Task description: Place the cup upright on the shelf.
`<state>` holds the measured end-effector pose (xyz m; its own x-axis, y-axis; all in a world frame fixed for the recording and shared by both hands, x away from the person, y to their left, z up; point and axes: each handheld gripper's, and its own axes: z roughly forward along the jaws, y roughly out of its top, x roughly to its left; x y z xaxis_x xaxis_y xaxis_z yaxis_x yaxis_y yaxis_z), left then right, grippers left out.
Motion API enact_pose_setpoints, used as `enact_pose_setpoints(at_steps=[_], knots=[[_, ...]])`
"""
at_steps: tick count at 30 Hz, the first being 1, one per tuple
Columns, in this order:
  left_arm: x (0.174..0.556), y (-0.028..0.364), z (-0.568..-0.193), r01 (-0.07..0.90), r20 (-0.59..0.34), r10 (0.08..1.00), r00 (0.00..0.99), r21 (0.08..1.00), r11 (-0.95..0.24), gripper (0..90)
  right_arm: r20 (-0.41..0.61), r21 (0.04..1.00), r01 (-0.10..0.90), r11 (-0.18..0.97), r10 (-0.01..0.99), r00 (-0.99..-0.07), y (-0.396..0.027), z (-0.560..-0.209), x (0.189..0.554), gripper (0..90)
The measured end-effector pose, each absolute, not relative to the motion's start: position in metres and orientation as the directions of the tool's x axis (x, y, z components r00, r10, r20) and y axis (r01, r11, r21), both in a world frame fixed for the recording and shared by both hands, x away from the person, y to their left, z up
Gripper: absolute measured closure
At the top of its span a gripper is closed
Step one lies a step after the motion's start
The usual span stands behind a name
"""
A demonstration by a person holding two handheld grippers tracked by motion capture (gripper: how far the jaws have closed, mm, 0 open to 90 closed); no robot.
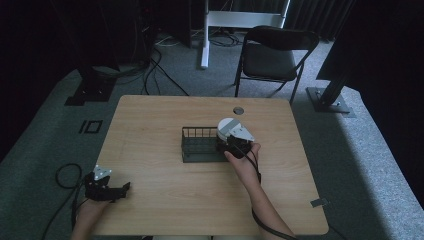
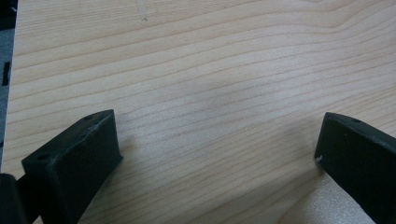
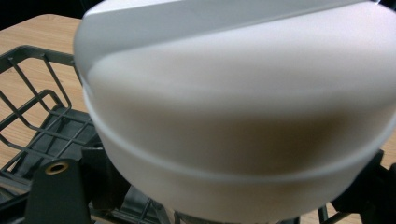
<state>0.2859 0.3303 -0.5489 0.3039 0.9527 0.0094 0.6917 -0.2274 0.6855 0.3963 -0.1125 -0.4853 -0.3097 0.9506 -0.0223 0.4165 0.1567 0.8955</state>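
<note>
Right gripper (image 1: pixel 231 146) round white bowl (image 3: pixel 233 107) (clamped)

No readable text, no labels, no brands, no numbers anywhere

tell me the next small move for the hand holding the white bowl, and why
Probably lower the white bowl a little into the black wire rack. The right hand-held gripper holds it at the rack's right end, seemingly above the wire floor. The left hand-held gripper rests open on the table, apart.
</note>
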Motion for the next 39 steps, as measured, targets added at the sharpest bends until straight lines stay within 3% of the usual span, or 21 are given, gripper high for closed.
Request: enact_pose_setpoints(at_steps=[8, 11, 39], knots=[[0.286, 0.330, -0.549, 0.692, 0.009, 0.953, 0.304, 0.685, -0.227, 0.1, 0.018, 0.911, 0.394, 0.124, 0.941, -0.337, -0.117, -0.488, 0.395, 17.4], [0.286, 0.330, -0.549, 0.692, 0.009, 0.953, 0.304, 0.686, -0.227, 0.1, 0.021, 0.918, 0.379, 0.119, 0.938, -0.346, -0.118, -0.487, 0.393, 12.7], [0.286, 0.330, -0.549, 0.692, 0.009, 0.953, 0.304, 0.686, -0.227, 0.1, 0.017, 0.931, 0.341, 0.126, 0.922, -0.386, -0.129, -0.484, 0.379, 12.1]])
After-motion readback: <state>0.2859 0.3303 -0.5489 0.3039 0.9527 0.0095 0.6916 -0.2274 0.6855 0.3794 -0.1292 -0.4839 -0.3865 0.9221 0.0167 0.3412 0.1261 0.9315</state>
